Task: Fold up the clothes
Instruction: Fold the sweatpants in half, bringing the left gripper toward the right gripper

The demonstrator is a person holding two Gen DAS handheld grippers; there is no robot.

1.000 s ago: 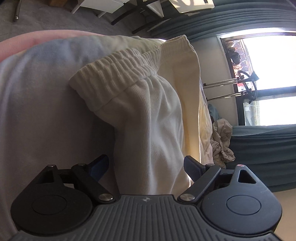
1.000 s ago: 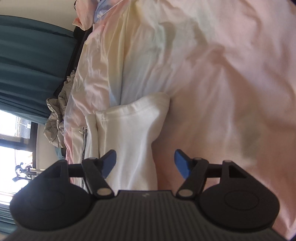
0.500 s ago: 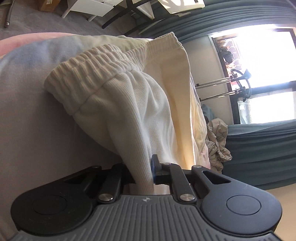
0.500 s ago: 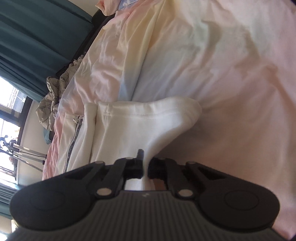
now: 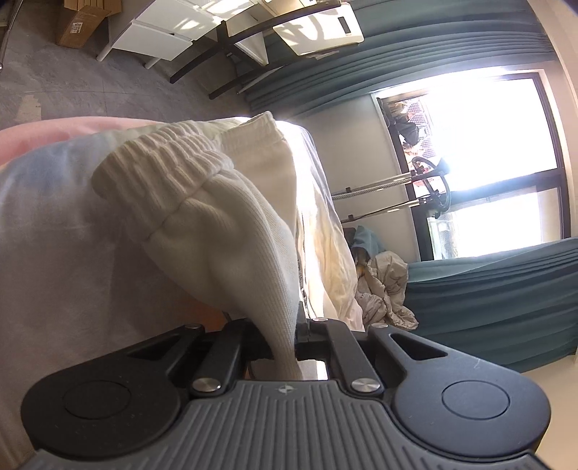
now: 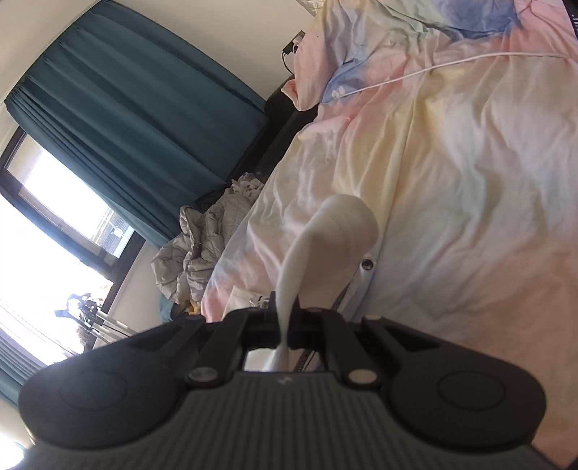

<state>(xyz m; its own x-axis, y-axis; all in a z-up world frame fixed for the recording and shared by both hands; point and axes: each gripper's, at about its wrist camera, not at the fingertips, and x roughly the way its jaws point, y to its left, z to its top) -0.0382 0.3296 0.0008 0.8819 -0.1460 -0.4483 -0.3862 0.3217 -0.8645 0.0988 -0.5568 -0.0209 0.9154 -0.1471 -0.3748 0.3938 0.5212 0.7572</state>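
Note:
A white ribbed garment [image 5: 224, 231] with an elastic cuff or waistband lies on a pastel bedsheet [image 5: 54, 231]. My left gripper [image 5: 285, 332] is shut on a fold of this white garment near its edge and lifts it off the bed. In the right wrist view my right gripper [image 6: 285, 318] is shut on another part of the white garment [image 6: 336, 235], which rises as a narrow bunched fold above the sheet [image 6: 469, 180]. A zipper and a snap of the garment show below the lifted fold.
A crumpled grey-beige cloth pile [image 6: 202, 238] lies beside the bed near teal curtains [image 6: 144, 119]. A bright window [image 5: 487, 162] with a stand is behind. A white cable [image 6: 433, 65] runs across the sheet near pillows. A desk [image 5: 253, 32] and boxes stand on the floor.
Both grippers closed on the white garment, then lifted it. The right gripper rose and tilted up, pulling its fold high off the sheet.

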